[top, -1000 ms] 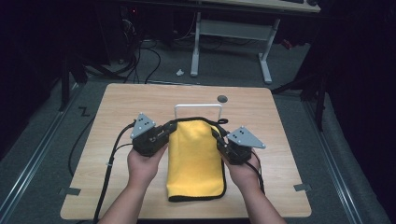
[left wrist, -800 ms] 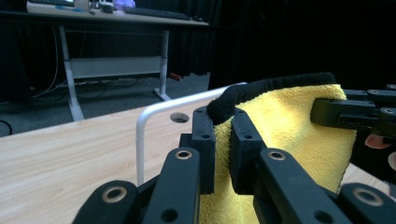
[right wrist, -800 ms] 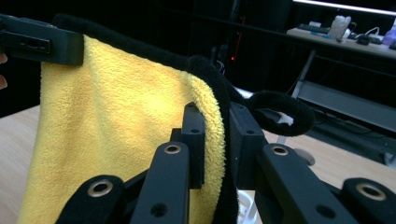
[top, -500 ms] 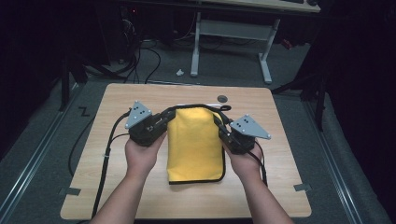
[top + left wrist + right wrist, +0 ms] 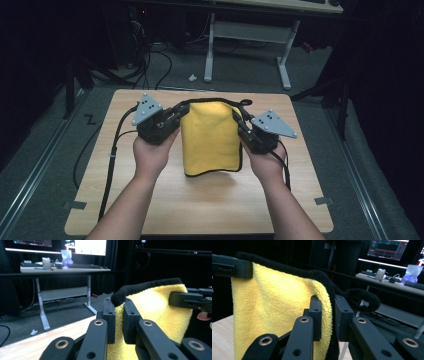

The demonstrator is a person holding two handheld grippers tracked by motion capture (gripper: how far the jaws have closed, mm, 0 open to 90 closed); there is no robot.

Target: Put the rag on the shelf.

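A yellow towel with a black hem hangs in the air above the wooden table, held up by its two top corners. My left gripper is shut on the towel's left corner, and in the left gripper view the yellow cloth is pinched between the jaws. My right gripper is shut on the right corner; the right gripper view has the towel draped to the left with its black hem looping past the jaws. The towel's lower edge hangs close over the tabletop.
A white-legged desk stands beyond the table's far edge, with cables on the floor. Black cables trail from my left gripper across the table's left side. A keyboard and screens sit on the desk in the left gripper view.
Both grippers have risen and moved toward the table's far side, lifting the towel from lying flat to hanging upright between them.
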